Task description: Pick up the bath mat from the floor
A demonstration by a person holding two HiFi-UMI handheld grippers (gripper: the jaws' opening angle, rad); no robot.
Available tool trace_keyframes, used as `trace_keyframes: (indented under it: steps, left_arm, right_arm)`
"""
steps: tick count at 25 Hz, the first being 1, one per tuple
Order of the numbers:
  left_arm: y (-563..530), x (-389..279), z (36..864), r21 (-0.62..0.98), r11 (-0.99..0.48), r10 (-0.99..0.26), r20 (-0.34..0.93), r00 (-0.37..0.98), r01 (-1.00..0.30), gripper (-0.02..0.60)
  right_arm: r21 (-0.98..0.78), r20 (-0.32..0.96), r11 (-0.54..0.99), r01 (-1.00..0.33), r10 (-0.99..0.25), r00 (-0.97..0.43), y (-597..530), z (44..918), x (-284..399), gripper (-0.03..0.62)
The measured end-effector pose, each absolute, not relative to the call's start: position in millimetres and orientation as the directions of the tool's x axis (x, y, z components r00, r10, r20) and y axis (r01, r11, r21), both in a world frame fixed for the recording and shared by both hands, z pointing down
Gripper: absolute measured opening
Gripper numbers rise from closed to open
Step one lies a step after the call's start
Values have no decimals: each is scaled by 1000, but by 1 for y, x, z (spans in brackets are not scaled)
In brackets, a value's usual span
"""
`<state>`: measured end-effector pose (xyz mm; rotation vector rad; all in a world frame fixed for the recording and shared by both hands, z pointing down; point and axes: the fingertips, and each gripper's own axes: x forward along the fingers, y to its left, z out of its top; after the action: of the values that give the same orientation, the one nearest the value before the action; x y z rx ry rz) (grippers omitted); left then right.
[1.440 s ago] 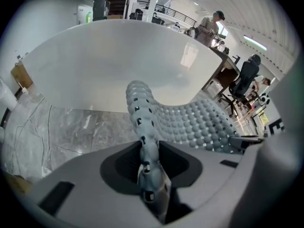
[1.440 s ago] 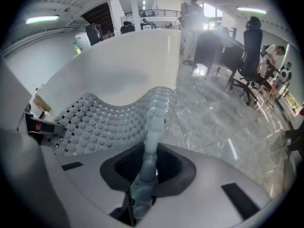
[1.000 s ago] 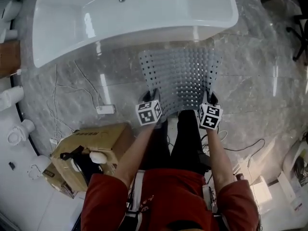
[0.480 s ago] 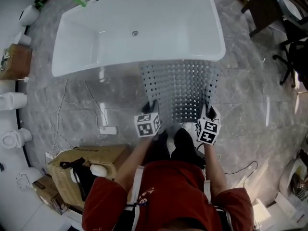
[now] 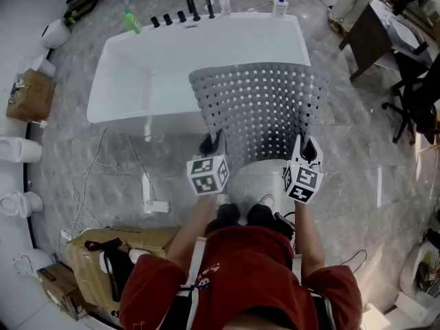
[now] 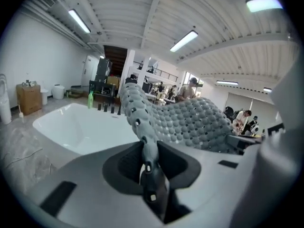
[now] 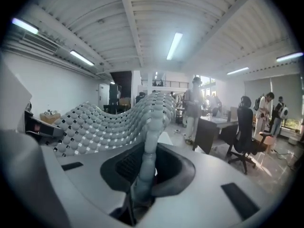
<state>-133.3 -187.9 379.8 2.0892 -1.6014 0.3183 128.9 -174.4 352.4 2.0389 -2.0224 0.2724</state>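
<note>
The grey perforated bath mat [image 5: 258,108] is off the floor, spread in the air between my two grippers and hanging over the near rim of the bathtub. My left gripper [image 5: 212,143] is shut on the mat's near left corner, and its jaws have just been closing tighter on it. My right gripper [image 5: 306,147] is shut on the near right corner. In the left gripper view the bubbled mat [image 6: 190,122] runs out from the pinched jaws of the left gripper [image 6: 147,167]. In the right gripper view the mat [image 7: 109,127] sags leftward from the right gripper [image 7: 142,175].
A white bathtub [image 5: 137,67] lies ahead, with bottles and taps [image 5: 130,20] along its far rim. A cardboard box [image 5: 130,246] sits at lower left, with cables and a power strip [image 5: 157,205] on the marble floor. Office chairs [image 5: 412,95] and a desk stand at right.
Both grippers have risen together with the mat. Its far end has left the floor and now hangs in front of the tub. The head view has risen too.
</note>
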Motion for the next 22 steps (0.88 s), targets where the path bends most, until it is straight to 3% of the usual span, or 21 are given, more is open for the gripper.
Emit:
trace_keyframes:
  steps: [10,22]
  left_arm:
    - [-212,-131,222,68,-240,-961,125,247,-968,86]
    - [-178,-132,104,-50,-197,-945,-257,203,-979,86]
  right_arm:
    - [58,-28,-30,-998,-999,29,-198,206,124,67]
    - [65,-383,-51,-997,-923,22,-154,83,114,67]
